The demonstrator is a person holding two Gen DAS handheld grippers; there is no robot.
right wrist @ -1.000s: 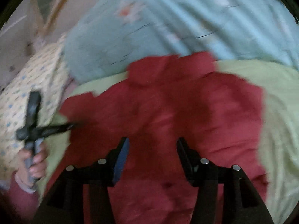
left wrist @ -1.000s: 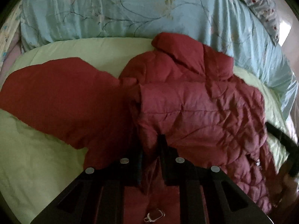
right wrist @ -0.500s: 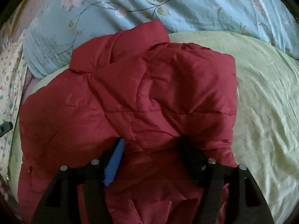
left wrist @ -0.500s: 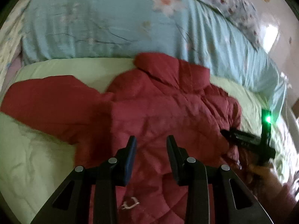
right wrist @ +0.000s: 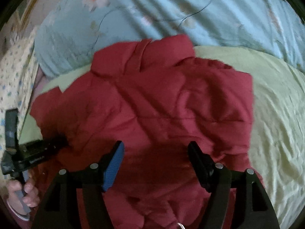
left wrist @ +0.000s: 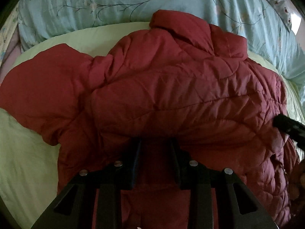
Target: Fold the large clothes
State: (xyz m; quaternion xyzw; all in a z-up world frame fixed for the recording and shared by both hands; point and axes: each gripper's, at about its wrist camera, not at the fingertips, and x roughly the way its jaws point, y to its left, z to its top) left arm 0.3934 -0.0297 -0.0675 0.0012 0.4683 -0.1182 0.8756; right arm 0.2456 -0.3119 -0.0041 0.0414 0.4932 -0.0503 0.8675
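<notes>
I see the red jacket (left wrist: 171, 87) lying on the green sheet (left wrist: 22, 152), collar (left wrist: 181, 24) at the far end against the blue quilt (left wrist: 95, 2). In the left wrist view one sleeve (left wrist: 38, 95) is spread out to the left on the sheet, and the right side is folded over the body.

My left gripper (left wrist: 155, 148) is low at the near part of the jacket. Its fingers stand apart and their tips are buried under a puffed fold of red fabric. I cannot tell whether any cloth is caught between them.

My right gripper (right wrist: 156, 152) hangs above the jacket's near middle, fingers spread wide with nothing between them. Its blue pad (right wrist: 114, 164) is plainly visible.

In the right wrist view the left gripper (right wrist: 38, 150) shows at the jacket's left edge, with the hand (right wrist: 22, 192) on its handle. A patterned pillow (right wrist: 13, 72) lies far left.
</notes>
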